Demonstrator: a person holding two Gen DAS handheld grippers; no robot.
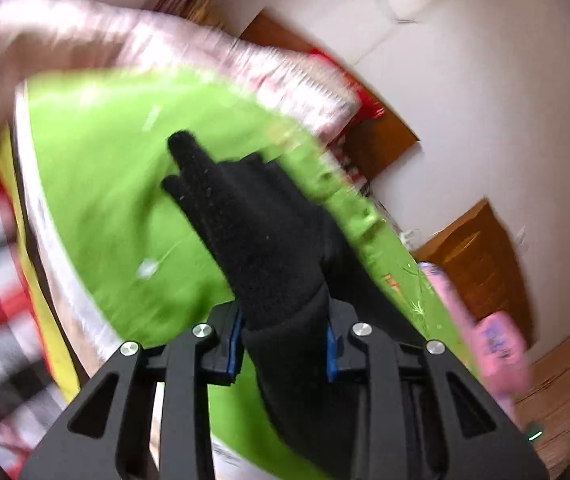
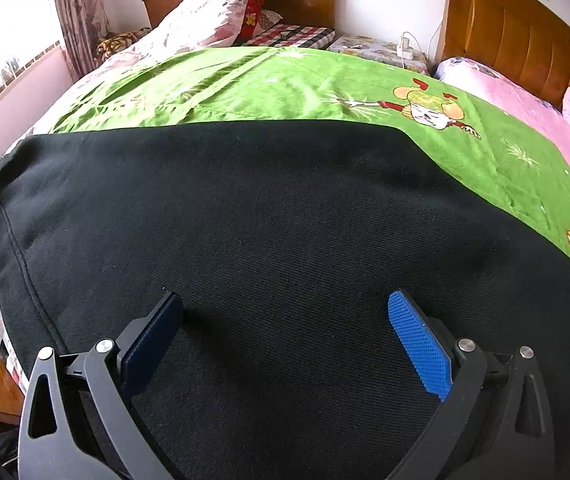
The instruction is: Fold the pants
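Left gripper pinches a bunched strip of the black pants, which runs up-frame from its jaws. Right gripper, jaws wide and empty, hovers over the pants spread across the green bedspread.

The picture is blurred. The left tongs are closed on a fold of the black pants, which sits between the blue pads and stretches forward over the green bedspread. Behind lie a pale pink quilt, a wooden headboard and a white wall.
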